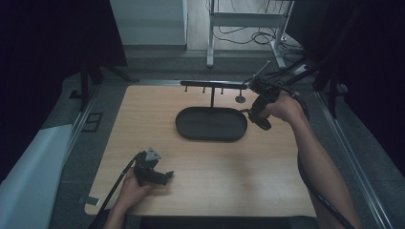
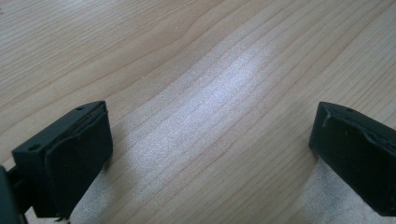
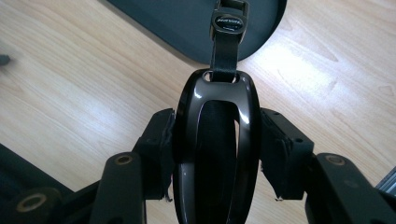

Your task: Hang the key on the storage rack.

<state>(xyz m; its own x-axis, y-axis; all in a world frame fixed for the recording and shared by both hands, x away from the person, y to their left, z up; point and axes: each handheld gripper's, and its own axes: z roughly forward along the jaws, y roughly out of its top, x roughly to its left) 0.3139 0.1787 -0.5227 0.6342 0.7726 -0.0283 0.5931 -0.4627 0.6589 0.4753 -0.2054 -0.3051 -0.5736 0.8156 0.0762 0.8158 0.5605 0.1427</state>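
Two grippers work over a light wooden table (image 1: 200, 157) ringed by dark curtains. Right gripper (image 3: 217, 154) is clamped on a glossy black key fob (image 3: 217, 140), just beside the oval tray (image 1: 211, 124). Left gripper (image 2: 210, 154) rests near the front edge, jaws wide apart.

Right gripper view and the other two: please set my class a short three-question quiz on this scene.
1. True or false: the left gripper has its fingers shut on a cloth.
2. What does the right gripper hold? A) a glossy black key fob B) a spoon C) a cup
3. Fill in: the black oval tray lies on the wooden ____.
Key: 1 false, they are open; 2 A; 3 table.
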